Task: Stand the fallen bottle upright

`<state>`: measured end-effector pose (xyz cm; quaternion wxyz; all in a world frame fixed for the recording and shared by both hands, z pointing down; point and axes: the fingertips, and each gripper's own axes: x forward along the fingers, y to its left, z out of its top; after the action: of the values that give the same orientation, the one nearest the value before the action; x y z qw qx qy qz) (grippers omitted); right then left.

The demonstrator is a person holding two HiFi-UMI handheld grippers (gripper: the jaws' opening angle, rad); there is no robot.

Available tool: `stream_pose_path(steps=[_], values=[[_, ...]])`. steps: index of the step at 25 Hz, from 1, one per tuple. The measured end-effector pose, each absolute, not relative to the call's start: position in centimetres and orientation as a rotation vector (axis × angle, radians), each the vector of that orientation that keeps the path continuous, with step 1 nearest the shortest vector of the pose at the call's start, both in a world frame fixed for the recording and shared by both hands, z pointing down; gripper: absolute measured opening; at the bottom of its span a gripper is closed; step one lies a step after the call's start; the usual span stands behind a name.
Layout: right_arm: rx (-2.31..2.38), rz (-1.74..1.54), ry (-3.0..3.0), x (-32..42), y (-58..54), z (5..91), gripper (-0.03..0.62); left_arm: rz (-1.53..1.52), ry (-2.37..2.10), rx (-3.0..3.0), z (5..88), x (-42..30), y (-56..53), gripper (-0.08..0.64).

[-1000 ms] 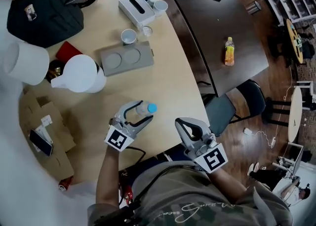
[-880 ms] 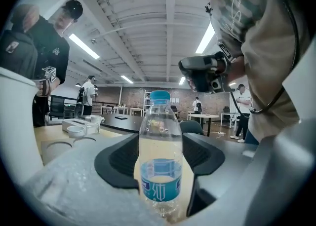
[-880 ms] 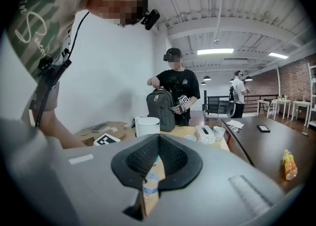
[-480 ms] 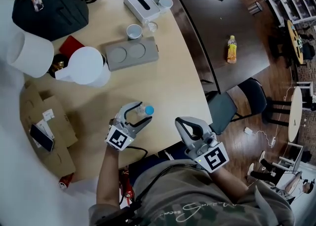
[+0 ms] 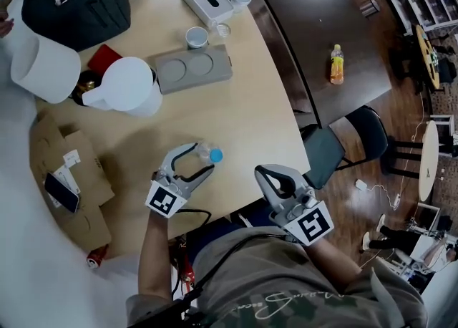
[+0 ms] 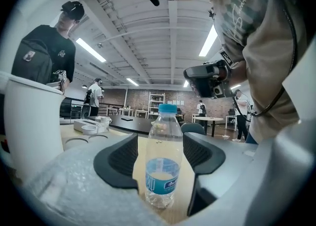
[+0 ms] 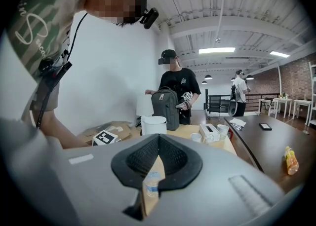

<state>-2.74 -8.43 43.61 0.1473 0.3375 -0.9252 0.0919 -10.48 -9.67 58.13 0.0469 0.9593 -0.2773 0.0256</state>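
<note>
Both my left fingers (image 6: 122,157) stand wide, just been opening, clear of the bottle (image 6: 162,161), which stands upright between them close to the table's (image 5: 250,119) near edge. My right gripper (image 5: 263,173): pinched shut, empty, by that edge.

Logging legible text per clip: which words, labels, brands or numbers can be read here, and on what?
No text reads clearly.
Label on the water bottle: white print, blurred.
Script across the shirt: illegible.
Tag on the backpack: too small.
Label on the orange bottle: too small.
</note>
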Motion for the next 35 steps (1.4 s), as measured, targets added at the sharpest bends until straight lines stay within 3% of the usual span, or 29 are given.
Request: stream_pose_path(steps=[6,7,8,9,16,24,29,35], values=[[1.052,0.246,-2.679,-2.4,-7.3,41.9,0.005,0.168,-0.947,2.914,53.8,-14.3,-7.1,0.293],[1.071,0.240,-2.679,-2.1,-7.2,41.8,0.005,0.166,-0.976,2.898,52.4,-14.7,-6.3,0.261],[1.087,0.235,-2.682,-1.9,-6.9,41.7,0.005,0.144,-0.999,2.891,50.6,-15.0,-5.4,0.040],[1.095,0.232,-2.689,-1.8,-6.5,41.5,0.005,0.114,-1.013,2.896,48.5,-15.0,-4.4,0.005],[0.972,0.237,-2.847,-0.5,-0.3,39.5,0.005,0.273,-1.325,2.916,38.1,-13.1,2.4,0.003],[0.853,0.184,-3.025,9.8,8.5,36.0,0.005,-0.446,-1.536,2.501,32.6,-7.1,12.7,0.005],[0.883,0.297,-3.094,16.1,13.3,34.6,0.005,-0.265,-1.700,2.428,30.9,-4.0,18.2,0.005],[0.897,0.193,-3.170,15.6,16.8,31.6,0.005,-0.203,-1.700,2.545,28.6,-0.9,21.8,0.005]])
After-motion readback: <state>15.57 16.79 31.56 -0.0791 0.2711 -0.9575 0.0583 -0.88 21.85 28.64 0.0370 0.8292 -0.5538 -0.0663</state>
